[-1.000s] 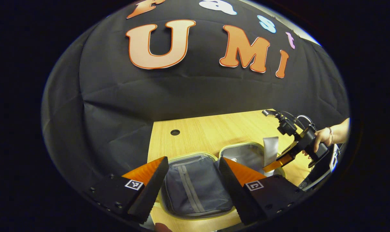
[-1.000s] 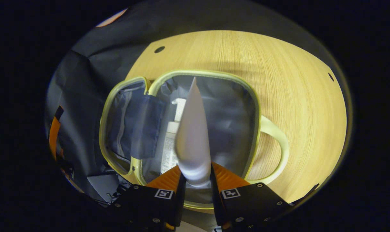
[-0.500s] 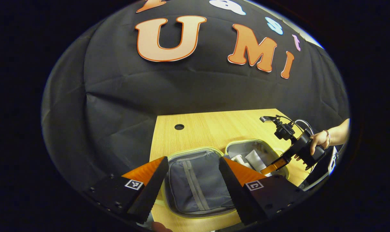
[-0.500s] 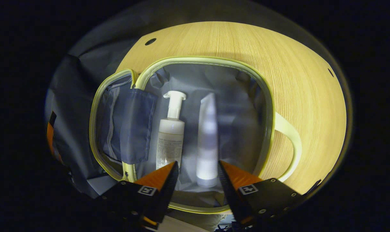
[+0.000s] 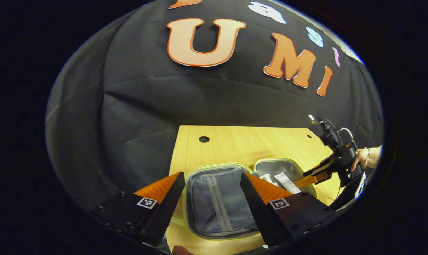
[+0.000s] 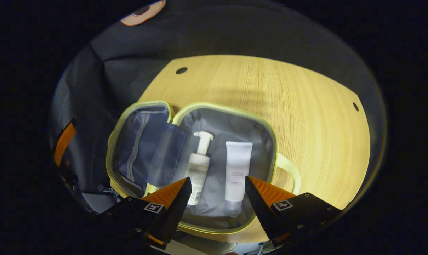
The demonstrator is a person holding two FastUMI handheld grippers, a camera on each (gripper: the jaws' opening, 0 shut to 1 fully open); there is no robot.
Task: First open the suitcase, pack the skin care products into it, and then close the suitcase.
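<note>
Pale wood table [image 6: 298,117] w/ cable holes, black cloth wall [image 5: 136,106] behind. Suitcase [image 6: 270,141] open flat just ahead of right gripper [image 6: 217,193]; pump bottle [image 6: 199,166] & tube [image 6: 237,170] inside, side by side. Since 1 s ago: tube released, right gripper pulled back, fingers now spread, empty. Left gripper [image 5: 212,191] spread too, over lid half.

The left gripper view looks low and nearly level across the tabletop [image 5: 235,141] toward the booth wall, with the open suitcase [image 5: 221,202] close below. The right gripper view looks steeply down from above onto the suitcase [image 6: 199,159]. Both views share the suitcase and tabletop [image 6: 288,106].
</note>
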